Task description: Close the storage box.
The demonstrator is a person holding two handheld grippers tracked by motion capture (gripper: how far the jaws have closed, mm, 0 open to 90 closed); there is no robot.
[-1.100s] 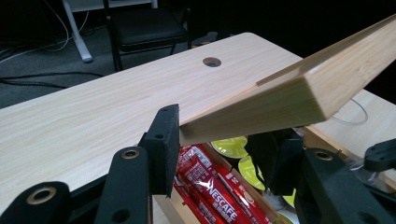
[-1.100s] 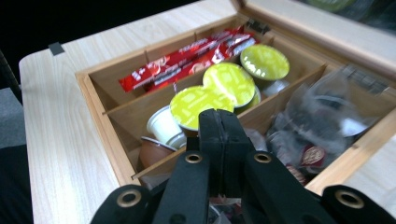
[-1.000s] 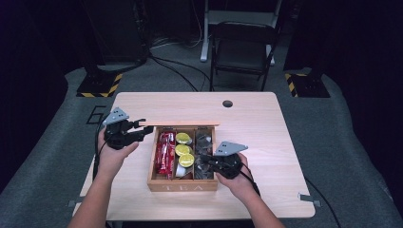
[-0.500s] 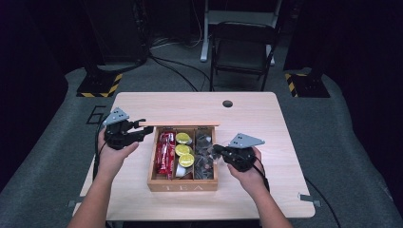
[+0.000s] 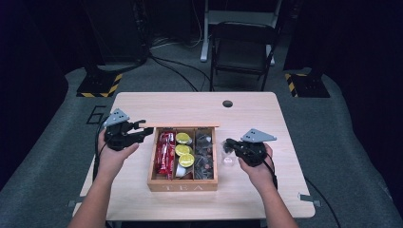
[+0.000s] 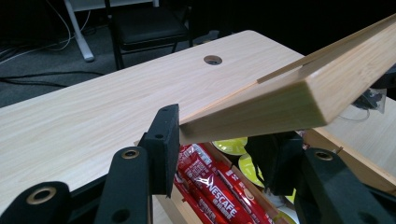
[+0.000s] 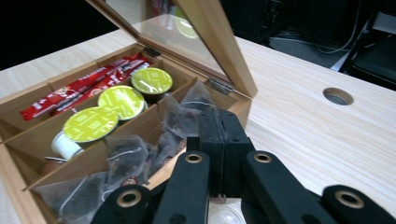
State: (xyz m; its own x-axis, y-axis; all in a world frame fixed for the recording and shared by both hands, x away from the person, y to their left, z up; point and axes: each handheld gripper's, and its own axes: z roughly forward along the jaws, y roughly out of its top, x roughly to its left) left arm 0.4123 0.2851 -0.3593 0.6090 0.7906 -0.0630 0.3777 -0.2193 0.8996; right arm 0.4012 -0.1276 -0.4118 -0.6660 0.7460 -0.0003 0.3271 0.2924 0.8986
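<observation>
A wooden tea box point(image 5: 183, 184) stands mid-table with its lid point(image 5: 185, 126) raised. My left gripper point(image 5: 142, 129) is shut on the lid's left edge, and in the left gripper view the lid point(image 6: 289, 93) sits between the jaws of the left gripper point(image 6: 219, 135). The box holds red Nescafe sticks point(image 5: 165, 152), yellow-green capsules point(image 5: 184, 150) and clear tea sachets point(image 7: 126, 158). Just right of the box, my right gripper point(image 5: 229, 145) is shut on a clear tea sachet point(image 5: 228, 156). In the right gripper view, the jaws of the right gripper point(image 7: 219, 126) press together.
A round cable hole point(image 5: 227, 103) lies in the tabletop behind the box. A black chair point(image 5: 242, 52) and cables stand on the floor beyond the far edge. Bare wood lies right of my right hand and in front of the box.
My right gripper has moved right, from over the box's right compartment to the table beside it, carrying the clear sachet. The left gripper and lid have stayed put.
</observation>
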